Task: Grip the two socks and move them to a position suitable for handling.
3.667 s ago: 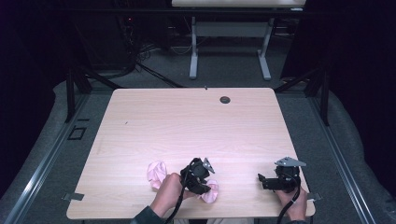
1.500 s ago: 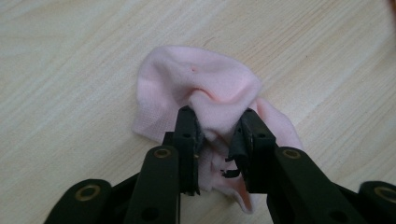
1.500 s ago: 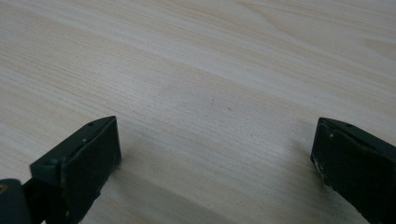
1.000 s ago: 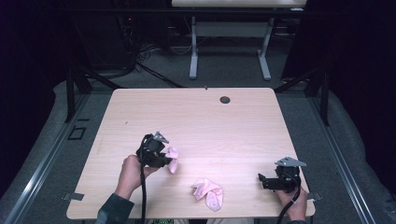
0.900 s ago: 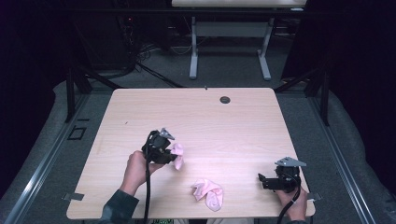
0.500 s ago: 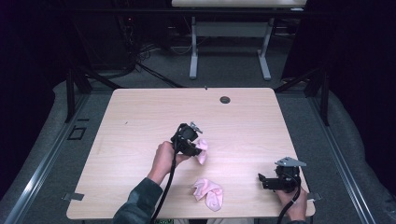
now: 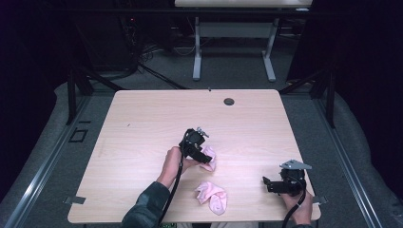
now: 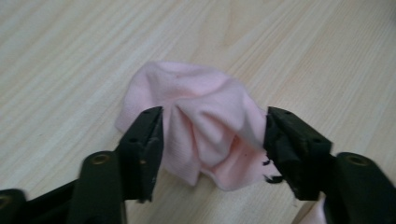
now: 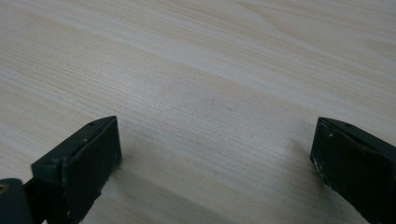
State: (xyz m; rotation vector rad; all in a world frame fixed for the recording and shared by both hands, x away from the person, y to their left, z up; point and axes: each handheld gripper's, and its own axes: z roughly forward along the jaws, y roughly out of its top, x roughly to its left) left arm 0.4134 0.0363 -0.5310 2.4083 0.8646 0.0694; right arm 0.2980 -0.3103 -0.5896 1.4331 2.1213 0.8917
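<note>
A crumpled pink sock [image 7: 211,158] [image 8: 196,93] lies on the wooden table [image 7: 142,123] near its middle. My left gripper [image 7: 206,158] [image 8: 212,135] stands over it, and its jaws have just been opening. They are now spread on either side of the sock without pinching it. A second pink sock [image 7: 213,195] lies closer to the front edge, just below the first one. My right gripper [image 7: 267,183] [image 9: 212,144] rests at the front right, open, with bare wood between its fingers [image 9: 79,163].
A small black grommet hole [image 7: 229,101] sits near the table's far edge. Behind the table stand the white legs of another table [image 7: 196,52] and dark cables on the floor. Metal rails [image 7: 43,161] run along both sides.
My left gripper carried the pink sock rightward from the table's left part to its middle, set it down above the other sock, and its jaws came apart. The right gripper stayed put.
</note>
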